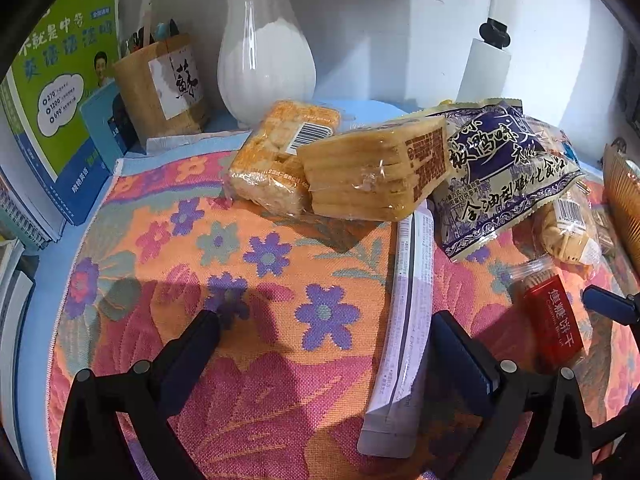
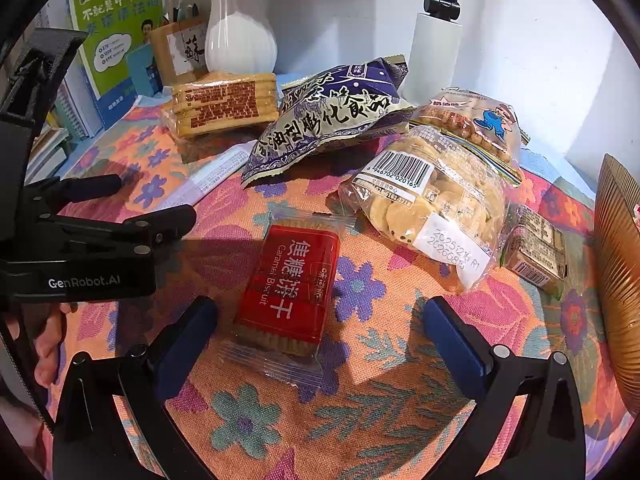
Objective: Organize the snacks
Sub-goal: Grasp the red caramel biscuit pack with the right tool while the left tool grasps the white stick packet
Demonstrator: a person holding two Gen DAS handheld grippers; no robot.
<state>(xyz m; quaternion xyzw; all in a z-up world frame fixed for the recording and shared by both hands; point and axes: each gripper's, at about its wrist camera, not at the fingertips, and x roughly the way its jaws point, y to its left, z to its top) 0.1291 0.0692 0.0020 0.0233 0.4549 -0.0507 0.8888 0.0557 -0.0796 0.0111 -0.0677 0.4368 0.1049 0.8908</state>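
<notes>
Red-wrapped caramel biscuit pack (image 2: 286, 284) lies flat on the floral cloth (image 2: 400, 360), just in front of the purple snack bag (image 2: 328, 116). The right gripper (image 2: 320, 344) straddles it, jaws wide, pads apart from it. The left gripper (image 1: 324, 344) gapes, holding nothing.

Both wrist views angled steeply down, close over the floral cloth (image 1: 248, 216). Shared: red biscuit pack (image 2: 288, 280), purple bag (image 1: 500, 176), vase (image 2: 236, 36).
</notes>
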